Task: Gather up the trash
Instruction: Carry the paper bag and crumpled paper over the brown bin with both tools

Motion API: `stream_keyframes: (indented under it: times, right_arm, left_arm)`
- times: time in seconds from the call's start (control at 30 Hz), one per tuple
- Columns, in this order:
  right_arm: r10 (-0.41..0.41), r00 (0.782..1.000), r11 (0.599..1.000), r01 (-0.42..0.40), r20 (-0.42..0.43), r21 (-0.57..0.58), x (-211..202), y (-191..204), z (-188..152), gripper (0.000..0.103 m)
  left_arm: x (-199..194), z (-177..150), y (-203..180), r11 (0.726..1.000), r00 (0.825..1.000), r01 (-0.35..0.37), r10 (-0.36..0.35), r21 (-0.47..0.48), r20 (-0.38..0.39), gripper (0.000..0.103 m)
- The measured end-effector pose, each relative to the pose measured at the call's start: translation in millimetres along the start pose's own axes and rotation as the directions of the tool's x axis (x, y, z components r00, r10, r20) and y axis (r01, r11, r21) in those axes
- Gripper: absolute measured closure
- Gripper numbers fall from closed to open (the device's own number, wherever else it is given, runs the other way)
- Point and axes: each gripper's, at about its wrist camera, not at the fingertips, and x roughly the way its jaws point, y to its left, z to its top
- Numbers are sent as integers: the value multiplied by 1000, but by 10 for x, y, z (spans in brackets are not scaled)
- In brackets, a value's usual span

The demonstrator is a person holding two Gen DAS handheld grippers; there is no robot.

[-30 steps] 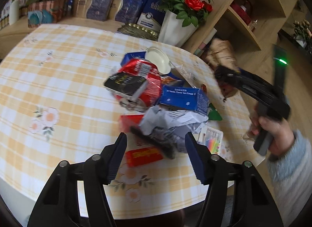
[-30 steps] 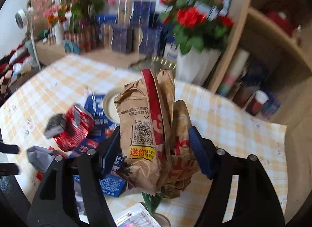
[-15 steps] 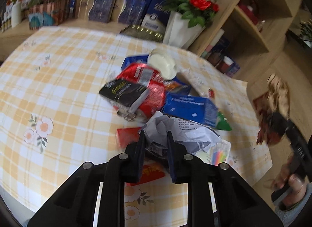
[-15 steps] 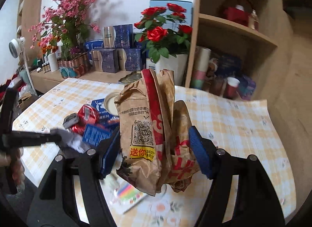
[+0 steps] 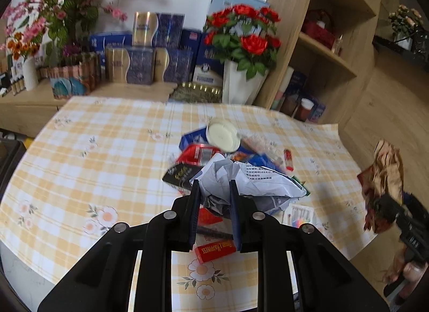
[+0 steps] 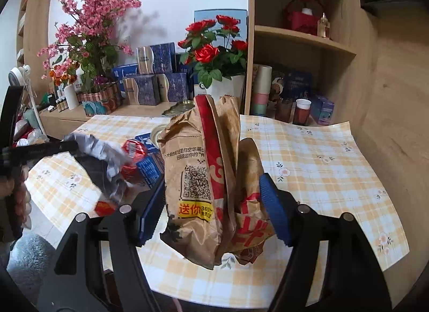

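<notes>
Left wrist view: your left gripper has its jaws drawn narrow on a crumpled grey-white wrapper, which looks lifted above the heap. Under and behind it the trash pile sits toward the right-hand edge of the checked surface: a red foil packet, a black packet, a blue box, a white round lid, a small red tube. A red carton lies alone at the near edge, just below your jaws.

Right wrist view: your right gripper holds a brown paper bag upright, jaws moderately apart and pressed against both sides of it. The bag hangs off the near edge of the surface, clear of the pile. Its mouth is not visible from here, so you cannot tell whether it is open enough to receive anything.

Progress, as a judgement: early. One piece is in hand and nothing is visibly bagged. Left for you: the wrapper into the bag, then the packets, box, lid, tube and carton. No bin is visible in either view.
</notes>
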Motion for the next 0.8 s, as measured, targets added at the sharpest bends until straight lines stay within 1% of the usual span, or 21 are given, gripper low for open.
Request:
stream_keyframes:
  times: [0.07,0.17,0.23,0.33,0.53,0.6,0.73,0.8]
  right_arm:
    - [2,1000,1000,-2,0,3,-81,26,-40,33]
    - [7,1000,1000,-7,0,10,-208,86,-116,33]
    - [21,1000,999,-20,-2,25,-288,133,-183,33]
    - [38,999,998,-37,-8,43,-357,212,-264,33]
    - [83,996,994,-81,-22,72,-490,424,-489,33]
    - [103,994,992,-100,-30,78,-513,502,-574,33]
    - [152,987,985,-148,-44,90,-546,648,-758,33]
    - [180,982,980,-173,-64,96,-532,731,-884,33]
  left_arm:
    - [-170,20,-38,1000,1000,8,-8,17,30,83]
    - [-381,-4,-110,998,998,31,-34,47,51,83]
    - [-517,-51,-142,997,997,55,-59,61,51,83]
    - [-664,-142,-156,994,995,90,-92,57,47,83]
    - [-955,-493,-200,988,991,123,-127,96,36,83]
    - [-1026,-652,-204,985,990,140,-143,100,20,83]
    - [-1119,-946,-212,982,990,140,-142,126,0,83]
    - [-1156,-1112,-177,983,990,141,-140,117,-10,83]
